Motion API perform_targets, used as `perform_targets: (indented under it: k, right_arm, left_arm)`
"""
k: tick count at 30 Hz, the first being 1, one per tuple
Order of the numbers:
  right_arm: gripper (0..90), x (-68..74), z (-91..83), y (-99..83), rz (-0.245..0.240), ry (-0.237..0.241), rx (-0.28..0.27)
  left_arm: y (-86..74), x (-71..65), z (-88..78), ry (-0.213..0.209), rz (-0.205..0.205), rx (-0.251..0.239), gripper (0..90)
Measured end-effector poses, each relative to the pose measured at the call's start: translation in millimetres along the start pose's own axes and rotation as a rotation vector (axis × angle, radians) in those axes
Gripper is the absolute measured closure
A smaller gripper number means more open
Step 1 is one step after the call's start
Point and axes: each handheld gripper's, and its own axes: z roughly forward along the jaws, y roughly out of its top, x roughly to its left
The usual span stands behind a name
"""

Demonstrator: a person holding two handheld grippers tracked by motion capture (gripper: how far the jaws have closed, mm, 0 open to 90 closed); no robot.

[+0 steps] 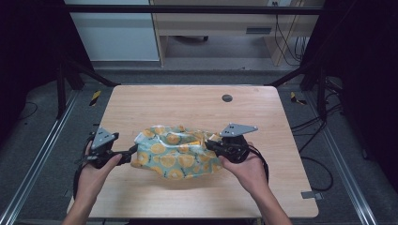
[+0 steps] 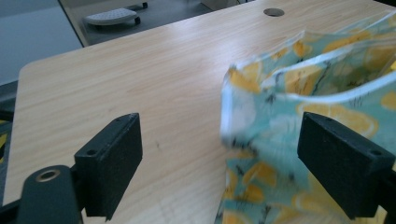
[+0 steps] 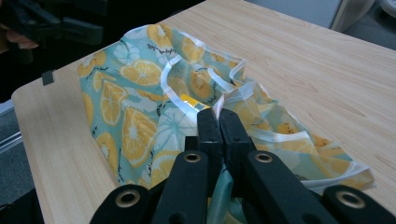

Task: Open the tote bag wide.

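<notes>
The soft teal fabric bag w/ orange-slice print and white trim point(image 1: 176, 152) lies slumped mid-desk, toward our side of the light wood desk point(image 1: 187, 103), mouth gaping upward. Our right gripper point(image 3: 219, 122) has its fingers pinched tight on the bag's white-trimmed rim at the right end, so that side is held. Our left gripper point(image 2: 233, 154) is another story: fingers stand wide, the bag's left edge sits between them but neither pad presses it, so nothing is gripped there. Biggest risk, as we judge it: if we lift or pull w/ the right alone, the limp cloth sags, the mouth folds shut and the bag drags across the desk. If the left closes now, it may catch just one layer or only the trim, which could slip out, or it may bunch both walls together and shut the opening. A hard pull apart could also yank the rim from the right fingers. As for contents: a small yellow item point(image 3: 194, 103) shows inside near the rim; what it is we can't tell, and the rest of the interior is hidden by folds.
</notes>
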Motion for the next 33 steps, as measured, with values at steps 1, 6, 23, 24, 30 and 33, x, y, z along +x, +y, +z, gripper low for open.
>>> perform_targets:
  k: [1,6,23,24,30,33]
  right_arm:
    - [88.9,-0.2,1.6,0.2,0.002,0.0,-0.002]
    - [88.9,0.2,4.5,1.2,-0.003,0.009,-0.002]
    - [88.7,1.5,9.6,1.7,-0.016,0.042,-0.001]
    - [88.7,1.6,9.5,1.5,-0.014,0.04,-0.002]
    - [88.7,-0.3,9.7,0.7,-0.009,0.038,-0.005]
    - [88.7,-2.3,8.7,0.7,-0.004,0.033,-0.009]
  left_arm:
    - [9.5,-2.8,8.2,-0.007,0.014,0.007,15.9]
    - [23.0,-4.6,29.1,-0.027,0.042,0.042,20.1]
    - [29.9,4.1,79.2,-0.079,0.05,0.21,43.0]
    - [29.0,3.3,80.0,-0.089,0.046,0.22,45.5]
    - [24.7,-0.5,79.3,-0.109,0.053,0.254,73.8]
    - [22.4,0.0,76.9,-0.11,0.05,0.262,86.3]
